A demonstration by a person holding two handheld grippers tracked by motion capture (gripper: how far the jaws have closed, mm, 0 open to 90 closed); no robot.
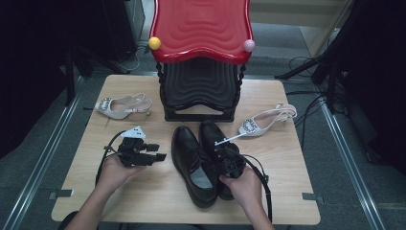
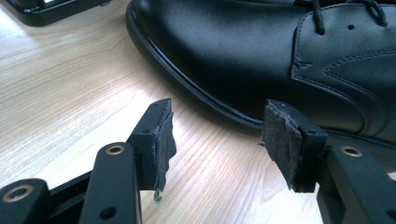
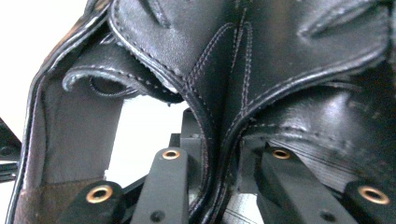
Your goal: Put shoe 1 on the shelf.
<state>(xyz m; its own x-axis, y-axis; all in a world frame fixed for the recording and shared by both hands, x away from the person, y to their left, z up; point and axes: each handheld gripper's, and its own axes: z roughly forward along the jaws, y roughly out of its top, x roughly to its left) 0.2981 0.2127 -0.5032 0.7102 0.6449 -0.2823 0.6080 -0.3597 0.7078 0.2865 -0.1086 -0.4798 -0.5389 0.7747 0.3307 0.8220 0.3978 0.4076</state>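
Two shoes (image 1: 203, 160) lie side by side on the table (image 1: 153, 191), before the stool (image 1: 201, 57).

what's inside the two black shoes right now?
One jaw of the right gripper sits inside each black shoe, pinching their adjoining heel walls together. A grey insole shows in the left one; both toe ends are covered.

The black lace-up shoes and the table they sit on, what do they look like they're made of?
The black shoes look like smooth leather or a leather-like synthetic, with a soft sheen; the left gripper view shows stitched seams, laces and a welted sole edge, and the right gripper pinches two stitched collar edges together. The table looks like pale wood or wood-grain laminate, matte, with visible grain lines.
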